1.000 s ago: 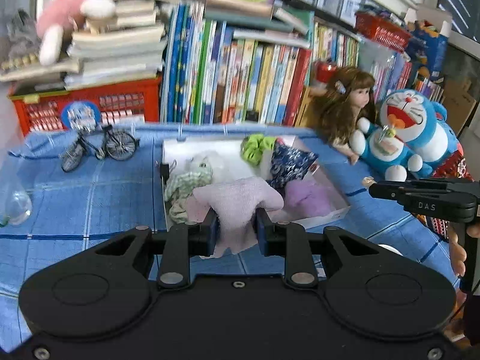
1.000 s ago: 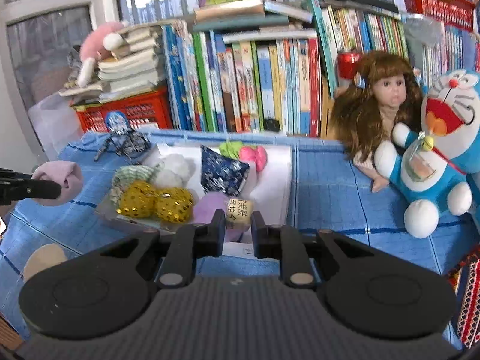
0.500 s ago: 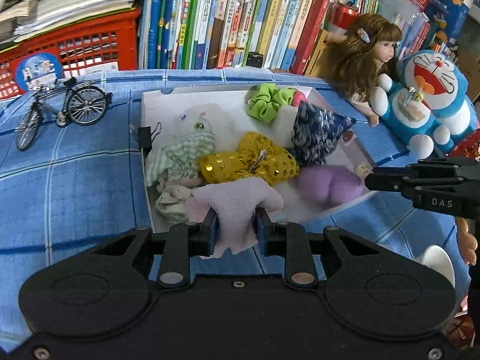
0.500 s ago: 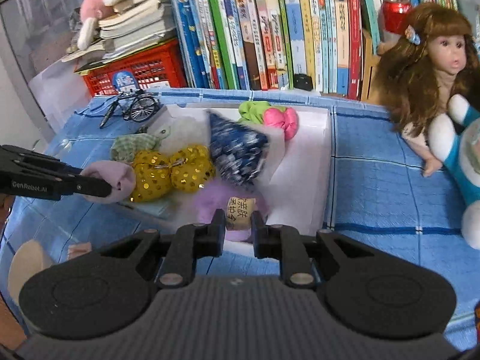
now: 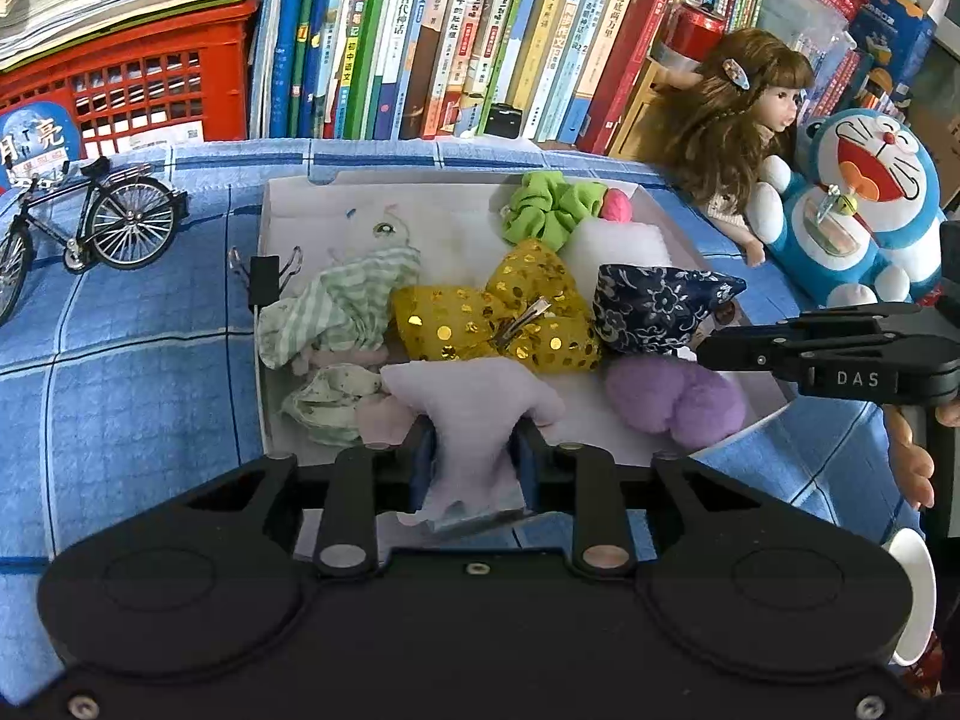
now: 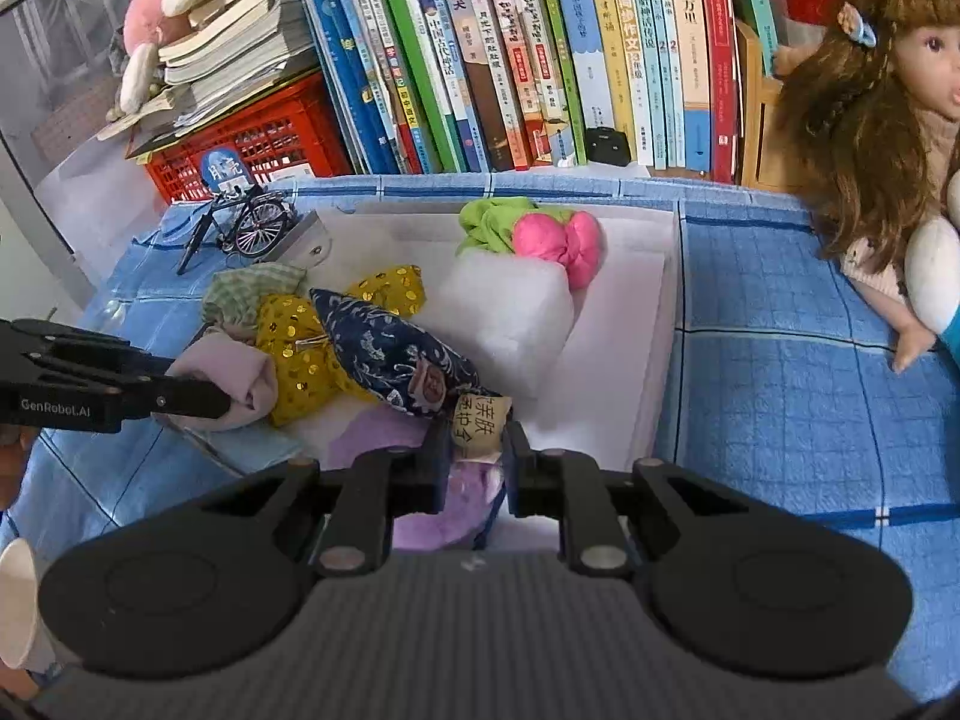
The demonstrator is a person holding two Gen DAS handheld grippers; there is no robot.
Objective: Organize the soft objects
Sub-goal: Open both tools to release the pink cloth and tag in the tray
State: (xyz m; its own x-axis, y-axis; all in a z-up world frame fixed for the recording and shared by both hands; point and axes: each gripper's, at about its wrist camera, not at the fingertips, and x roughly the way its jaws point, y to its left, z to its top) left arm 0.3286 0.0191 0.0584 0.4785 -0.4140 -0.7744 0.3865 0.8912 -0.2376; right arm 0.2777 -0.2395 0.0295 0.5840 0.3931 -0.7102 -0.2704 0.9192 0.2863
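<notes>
Now the left hand-held gripper, whose jaws have just been easing apart, has the pale pink cloth between its fingers at the near edge of the white tray on the tabletop. The right hand-held gripper pinches a small tan tag tight above the purple plush. Best to lower each piece fully inside the tray before letting go, clear of the gold sequin bow.

Black hand-held gripper, "DAS" marking
</notes>
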